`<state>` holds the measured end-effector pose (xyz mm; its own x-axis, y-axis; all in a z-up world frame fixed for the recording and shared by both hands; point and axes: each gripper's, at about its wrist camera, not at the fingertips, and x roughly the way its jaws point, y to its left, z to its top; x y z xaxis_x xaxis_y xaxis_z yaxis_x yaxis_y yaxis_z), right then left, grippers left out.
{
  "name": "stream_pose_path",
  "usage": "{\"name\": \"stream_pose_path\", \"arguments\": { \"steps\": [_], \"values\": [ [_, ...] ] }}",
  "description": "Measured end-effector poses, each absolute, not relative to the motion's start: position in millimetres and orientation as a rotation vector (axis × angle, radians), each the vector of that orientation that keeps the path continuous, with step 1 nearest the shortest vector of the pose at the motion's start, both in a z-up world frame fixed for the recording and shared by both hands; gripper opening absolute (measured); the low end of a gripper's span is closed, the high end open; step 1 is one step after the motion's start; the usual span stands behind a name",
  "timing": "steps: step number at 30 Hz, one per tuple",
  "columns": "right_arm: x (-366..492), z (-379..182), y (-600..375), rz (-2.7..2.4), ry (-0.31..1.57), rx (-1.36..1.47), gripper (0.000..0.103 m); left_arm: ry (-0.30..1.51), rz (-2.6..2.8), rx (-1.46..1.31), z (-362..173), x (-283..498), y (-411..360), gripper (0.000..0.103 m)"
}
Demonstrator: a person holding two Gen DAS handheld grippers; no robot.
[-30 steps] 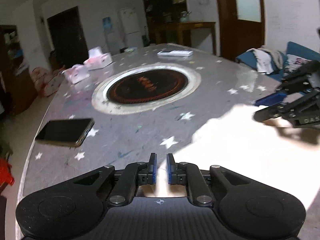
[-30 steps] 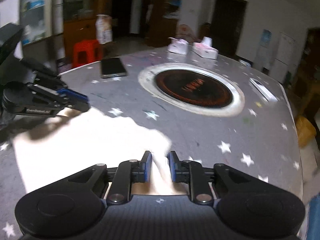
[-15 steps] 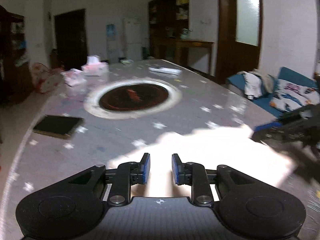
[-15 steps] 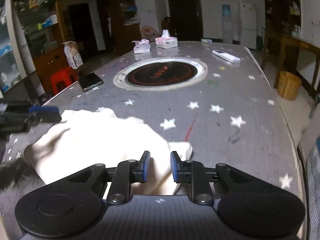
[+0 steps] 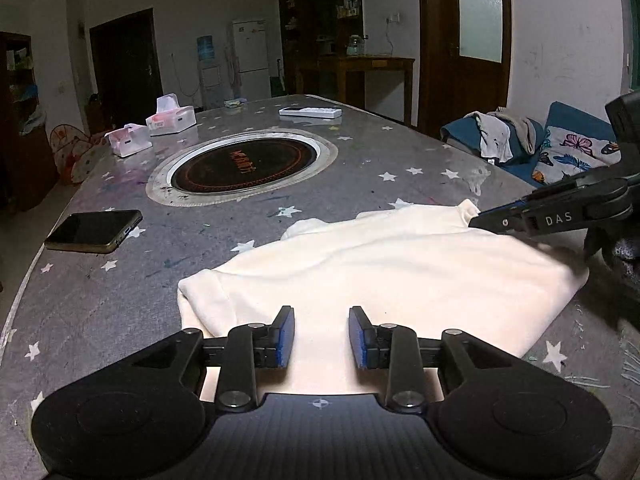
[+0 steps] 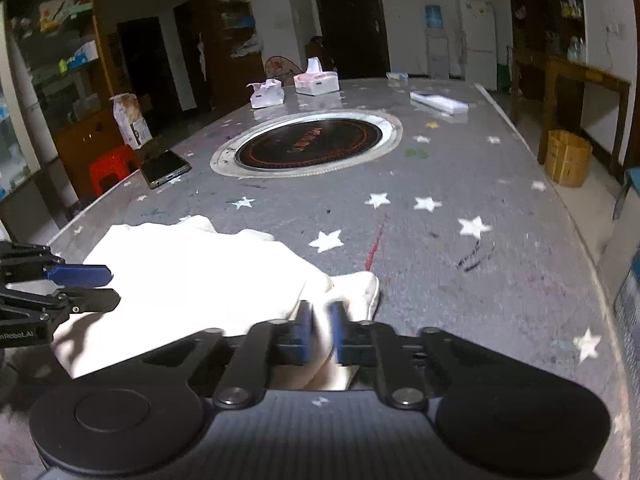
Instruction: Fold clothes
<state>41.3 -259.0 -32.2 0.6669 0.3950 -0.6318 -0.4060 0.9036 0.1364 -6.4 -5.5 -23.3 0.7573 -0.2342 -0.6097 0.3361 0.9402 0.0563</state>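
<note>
A cream-white garment [image 5: 400, 272] [image 6: 192, 276] lies spread and partly folded on the grey star-patterned table [image 5: 360, 168] near its front edge. My left gripper [image 5: 322, 312] [image 6: 110, 287] hovers over the garment's near-left part. Its jaws are opening and stand apart, with cloth lying under the gap but not pinched. My right gripper [image 6: 320, 308] [image 5: 480, 220] is shut on a fold of the garment at its right corner, and white cloth shows between the blue pads. A loose flap sticks out just beyond the right fingertips.
A round black hob [image 5: 244, 164] is set into the table's middle. A phone [image 5: 94, 231] lies at the left edge, two tissue boxes [image 5: 170, 116] and a remote [image 5: 310, 111] farther back. A blue sofa with clothes [image 5: 500, 136] stands right; a red stool [image 6: 112, 168] and a wooden bucket [image 6: 568, 158] stand off the table.
The left jaws have spread apart over the cloth. The right jaws have closed onto a fold of the garment, and the right view has rolled level.
</note>
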Motion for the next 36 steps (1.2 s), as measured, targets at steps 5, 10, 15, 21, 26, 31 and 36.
{"name": "stream_pose_path", "arguments": {
  "steps": [5, 10, 15, 21, 26, 31, 36],
  "values": [
    [29, -11, -240, 0.41, 0.564, -0.224, 0.004, 0.64, -0.309, 0.178, -26, -7, -3, 0.04],
    [46, -35, -241, 0.402, 0.625, -0.228, 0.004, 0.637, -0.299, 0.181, -27, -7, -1, 0.049],
    [39, -25, -251, 0.4, 0.61, -0.168, 0.013, 0.641, -0.283, 0.164, -25, -6, 3, 0.054],
    [1, -2, -246, 0.483, 0.555, -0.139, 0.039, 0.614, -0.277, 0.147, -18, -12, 0, 0.064],
    [-15, -12, -232, 0.582, 0.573, -0.105, 0.05, 0.606, -0.276, 0.152, -18, -16, -2, 0.069],
    [-12, -37, -232, 0.599, 0.606, -0.112, 0.051, 0.632, -0.245, 0.137, -25, -15, 9, 0.069],
    [-12, -38, -231, 0.622, 0.613, -0.109, 0.065, 0.647, -0.231, 0.085, -33, -13, 22, 0.075]
  ]
}}
